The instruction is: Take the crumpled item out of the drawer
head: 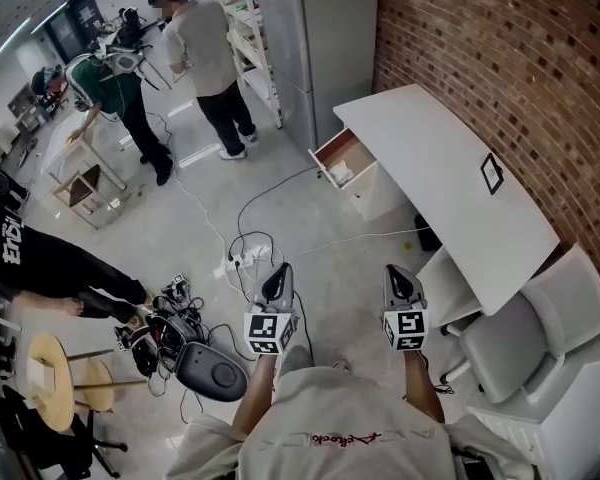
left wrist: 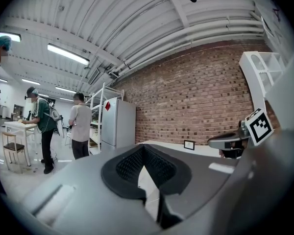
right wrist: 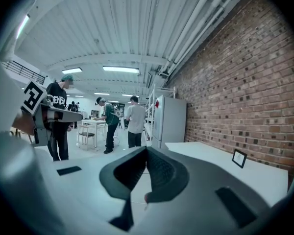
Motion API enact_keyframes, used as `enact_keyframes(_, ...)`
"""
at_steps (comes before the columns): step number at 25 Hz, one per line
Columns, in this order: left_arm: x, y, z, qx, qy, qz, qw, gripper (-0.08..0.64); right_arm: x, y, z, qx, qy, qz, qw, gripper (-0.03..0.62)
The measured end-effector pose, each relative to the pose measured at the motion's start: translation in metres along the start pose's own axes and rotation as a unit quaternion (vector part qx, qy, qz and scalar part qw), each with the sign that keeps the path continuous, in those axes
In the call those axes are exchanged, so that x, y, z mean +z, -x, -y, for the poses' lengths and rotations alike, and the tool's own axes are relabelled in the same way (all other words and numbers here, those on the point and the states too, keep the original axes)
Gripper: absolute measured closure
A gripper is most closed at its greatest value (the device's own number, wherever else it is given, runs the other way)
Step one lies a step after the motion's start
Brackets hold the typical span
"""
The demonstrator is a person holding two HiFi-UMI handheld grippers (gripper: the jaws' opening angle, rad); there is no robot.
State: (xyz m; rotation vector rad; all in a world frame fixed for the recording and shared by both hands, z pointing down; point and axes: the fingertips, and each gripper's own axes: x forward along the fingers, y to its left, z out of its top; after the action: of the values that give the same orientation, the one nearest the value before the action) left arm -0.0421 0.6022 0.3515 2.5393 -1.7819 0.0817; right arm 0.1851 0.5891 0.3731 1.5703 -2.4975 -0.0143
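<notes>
People (head: 202,48) stand at the far left of the head view, with a round stool (head: 48,393) and a tangle of cables (head: 175,323) on the floor nearer in. Left gripper (head: 277,280) is held low ahead of the wearer. Its own view shows its pads meeting at the tip with nothing between them. Right gripper (head: 401,280), just beside it, is likewise closed and empty. Well beyond both, the drawer (head: 348,148) stands pulled out from the white desk (head: 450,168), and the crumpled item (head: 341,175) lies inside it, untouched. A small frame (head: 492,173) sits on the desk, with a brick wall (head: 500,48) behind and chairs (head: 525,343) at far right.
</notes>
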Motion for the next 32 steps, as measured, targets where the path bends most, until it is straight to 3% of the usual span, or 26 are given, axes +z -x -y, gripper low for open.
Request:
enact_keyframes(10, -0.004, -0.022, 0.000, -0.001, -0.012, -0.005, 0.9999, 0.569, -0.001, -0.020, 0.010, 0.013, 0.005, -0.001, 1.000, 0.580)
enact_keyframes(18, -0.004, -0.072, -0.015, -0.007, -0.007, -0.001, 1.0000, 0.569, -0.002, -0.064, 0.032, 0.007, 0.004, 0.002, 1.000, 0.580)
enact_keyframes(28, -0.010, -0.174, -0.062, -0.017, 0.008, -0.005, 0.9998, 0.569, 0.005, -0.167, 0.063, 0.004, 0.010, -0.008, 1.000, 0.580)
enact_keyframes(32, -0.005, -0.225, -0.091, -0.027, -0.004, -0.010, 0.9996, 0.569, 0.018, -0.222, 0.072, 0.010, 0.017, -0.010, 1.000, 0.580)
